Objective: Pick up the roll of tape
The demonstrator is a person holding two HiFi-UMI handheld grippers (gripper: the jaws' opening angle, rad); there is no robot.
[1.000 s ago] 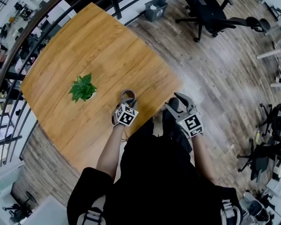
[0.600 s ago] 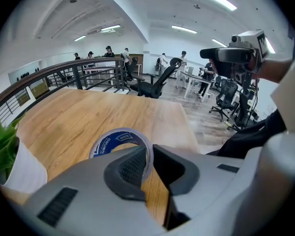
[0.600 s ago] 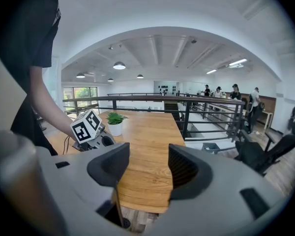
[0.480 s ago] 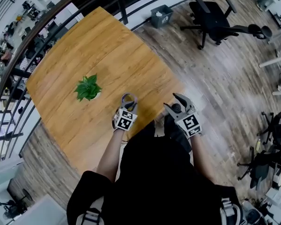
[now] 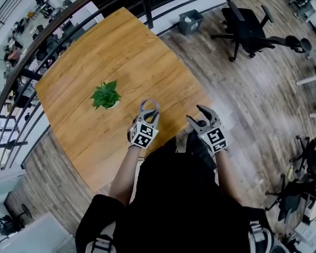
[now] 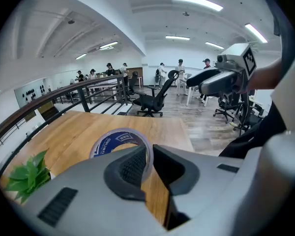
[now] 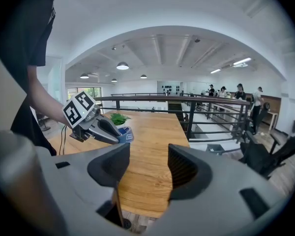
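Note:
My left gripper [image 5: 149,106] is shut on the roll of tape [image 6: 120,141], a clear roll with a blue printed core, and holds it lifted above the wooden table [image 5: 116,51]. The roll's wall sits pinched between the two pads, and it also shows in the right gripper view as the tape roll [image 7: 126,133] at the left gripper's tip [image 7: 119,136]. My right gripper [image 5: 198,115] hangs open over the table's near corner with nothing between its fingers; in its own view the right gripper [image 7: 148,168] frames bare tabletop.
A small potted green plant [image 5: 106,95] stands on the table left of the left gripper. A black railing [image 5: 52,33] runs along the table's far side. Office chairs [image 5: 247,25] and a grey bin [image 5: 191,21] stand on the wood floor beyond.
The left gripper has risen off the tabletop with the tape roll in its jaws. The right gripper has stayed where it was, still open.

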